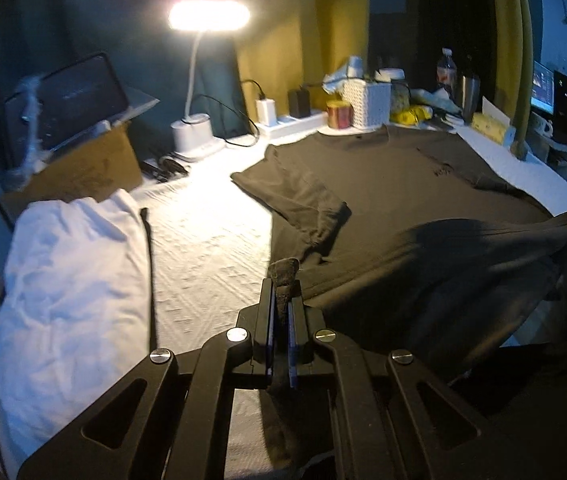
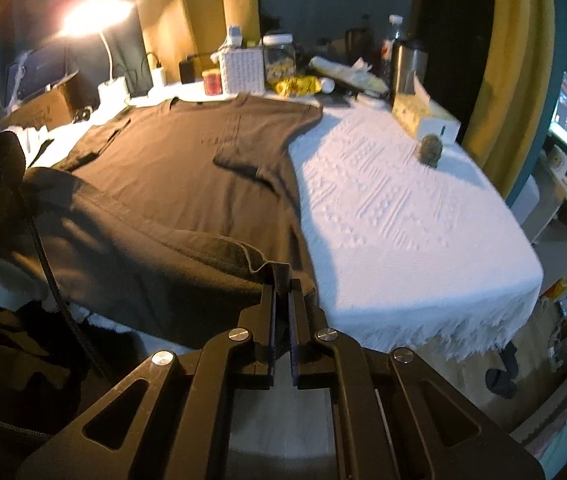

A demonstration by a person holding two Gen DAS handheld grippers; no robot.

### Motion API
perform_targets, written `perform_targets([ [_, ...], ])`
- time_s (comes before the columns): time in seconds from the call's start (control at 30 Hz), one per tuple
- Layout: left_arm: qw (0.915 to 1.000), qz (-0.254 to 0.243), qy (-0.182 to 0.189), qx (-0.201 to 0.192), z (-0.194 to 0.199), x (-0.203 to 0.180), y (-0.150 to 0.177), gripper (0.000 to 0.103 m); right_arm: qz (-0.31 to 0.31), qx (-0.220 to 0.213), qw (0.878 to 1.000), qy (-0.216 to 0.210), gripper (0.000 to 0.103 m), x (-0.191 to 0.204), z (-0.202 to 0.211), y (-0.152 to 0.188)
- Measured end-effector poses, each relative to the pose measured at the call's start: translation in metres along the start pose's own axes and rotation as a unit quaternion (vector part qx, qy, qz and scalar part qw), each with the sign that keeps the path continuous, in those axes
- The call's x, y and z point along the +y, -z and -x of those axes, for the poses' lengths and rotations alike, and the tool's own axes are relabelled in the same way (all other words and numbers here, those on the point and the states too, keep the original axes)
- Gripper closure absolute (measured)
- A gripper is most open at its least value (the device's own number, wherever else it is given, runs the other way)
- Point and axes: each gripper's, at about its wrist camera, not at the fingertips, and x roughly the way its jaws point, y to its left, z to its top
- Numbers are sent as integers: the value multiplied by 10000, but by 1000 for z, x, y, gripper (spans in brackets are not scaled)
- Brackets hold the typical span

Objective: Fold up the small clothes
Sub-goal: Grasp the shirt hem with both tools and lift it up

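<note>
Now both tools are pinched together on the bottom hem of the dark t-shirt [image 1: 423, 184], one at each near corner. The left tool [image 1: 282, 280] has a tuft of the hem poking up between its closed jaws, and the right tool [image 2: 282, 280] clamps the opposite corner, where the hem edge curls just ahead of its jaws. The shirt lies spread on the white-covered desk [image 2: 395, 208], collar toward the clutter at the far edge, with both sleeves already turned inward over the body. Its near end is lifted off the cloth and sags between the two grips.

The step in hand looks like the lengthwise fold: carrying the hem up and over toward the collar. To do it well, I would keep the two corners level with each other and the hem stretched lightly taut between them, so the sag flattens rather than bunching in the middle. The lift should rise high enough that the raised half clears the folded sleeves without dragging them back out. Carry forward evenly, then lay the hem down just short of the collar, square to the shirt's sides.

A risk is the white basket [image 1: 367, 104] and the jar beside it near the collar; releasing early avoids nudging them. The crumpled white garment [image 1: 71, 300] to the left sits well apart.
</note>
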Motion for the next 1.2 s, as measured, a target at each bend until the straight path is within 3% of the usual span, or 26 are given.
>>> perform_targets([
  [0.23, 9994, 297, -160, -42, 16, 18, 8, 100, -86, -227, 9997, 39, 97, -9, 17, -9],
  [0.43, 9982, 483, -166, -325, 27, 20, 8, 100, 4, -299, 9995, 128, 97, -7, 26, -24],
  [0.6, 9960, 608, -183, -623, 32, 22, -2, 100, 21, -501, 9985, 201, 97, -8, 30, -42],
  [1.2, 9935, 639, -364, -870, 6, 32, -58, 100, 70, -845, 9960, 270, 97, -10, 0, -112],
])
